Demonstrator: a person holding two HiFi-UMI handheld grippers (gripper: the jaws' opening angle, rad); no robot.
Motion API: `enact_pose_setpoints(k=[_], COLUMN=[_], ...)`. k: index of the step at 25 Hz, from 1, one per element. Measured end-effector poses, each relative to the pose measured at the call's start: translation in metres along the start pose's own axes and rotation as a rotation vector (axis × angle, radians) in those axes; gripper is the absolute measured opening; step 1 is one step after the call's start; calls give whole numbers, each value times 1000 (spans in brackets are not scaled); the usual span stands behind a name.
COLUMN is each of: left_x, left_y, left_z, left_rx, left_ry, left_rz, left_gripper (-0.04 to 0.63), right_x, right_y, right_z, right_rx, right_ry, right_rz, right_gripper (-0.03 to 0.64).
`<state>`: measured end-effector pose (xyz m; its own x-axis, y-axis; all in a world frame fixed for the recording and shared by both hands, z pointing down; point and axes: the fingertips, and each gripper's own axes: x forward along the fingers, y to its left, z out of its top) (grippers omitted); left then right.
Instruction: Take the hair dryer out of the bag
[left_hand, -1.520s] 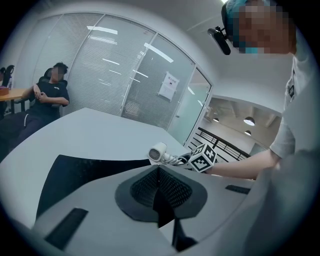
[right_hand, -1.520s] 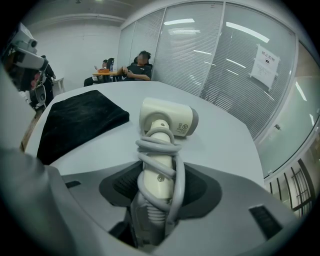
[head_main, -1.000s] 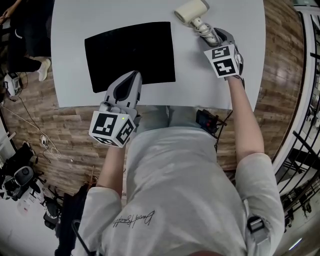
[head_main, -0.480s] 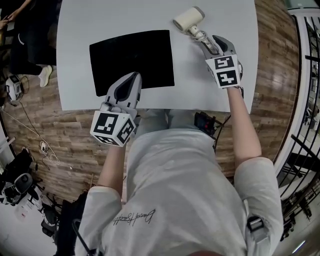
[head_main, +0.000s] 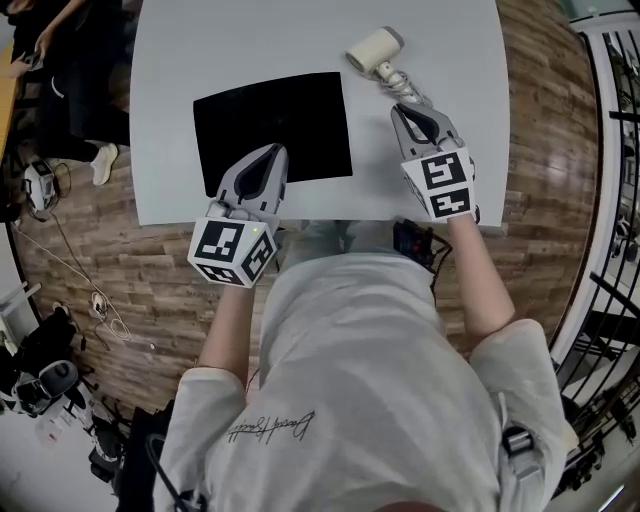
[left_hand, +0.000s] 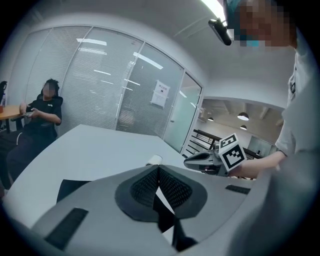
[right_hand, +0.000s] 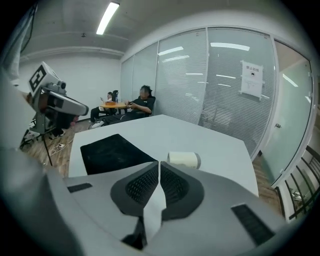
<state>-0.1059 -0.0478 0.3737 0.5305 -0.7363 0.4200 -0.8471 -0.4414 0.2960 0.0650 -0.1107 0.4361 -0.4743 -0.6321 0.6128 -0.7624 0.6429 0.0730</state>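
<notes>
a wooden floor (head_main: 560, 150) runs round a pale grey tabletop (head_main: 450, 170), the largest thing within the person's reach. in the right gripper view a seated person (right_hand: 141, 106) shows far off at another table, in front of a glass wall. on the tabletop a flat black bag (head_main: 272, 130) lies spread out, left of centre. the left gripper (head_main: 274, 152) points away from the person, its tip over the bag's near edge in the head view; its own view shows its fingers pressed together with nothing between them, the bag dark beneath. the right gripper (head_main: 400, 108) is over the right part of the tabletop, clear of the bag; its fingers have just been closing and now meet at the tips, nothing caught between them. each gripper carries a cube with square markers at its rear. the hair dryer (head_main: 378, 50), cream coloured, lies on its side on the bare tabletop near the far right edge, outside the bag and well apart from it, its handle and coiled cord stretching back toward the right gripper's tip. whether that tip touches the cord i cannot tell.
</notes>
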Motion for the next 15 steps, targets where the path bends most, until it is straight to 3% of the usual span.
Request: enact_pose_setpoints(k=[9, 15], left_x=[8, 18], left_y=[-37, -61], left_z=[7, 14], left_rx=[85, 143], left_ry=[14, 0], left_rz=[-52, -86], left_gripper=[12, 12], right_x=[-50, -71], right_y=[46, 45], right_z=[15, 23], right_rx=[115, 171], right_ry=[-87, -150], right_rz=[157, 120], right_gripper=[25, 25])
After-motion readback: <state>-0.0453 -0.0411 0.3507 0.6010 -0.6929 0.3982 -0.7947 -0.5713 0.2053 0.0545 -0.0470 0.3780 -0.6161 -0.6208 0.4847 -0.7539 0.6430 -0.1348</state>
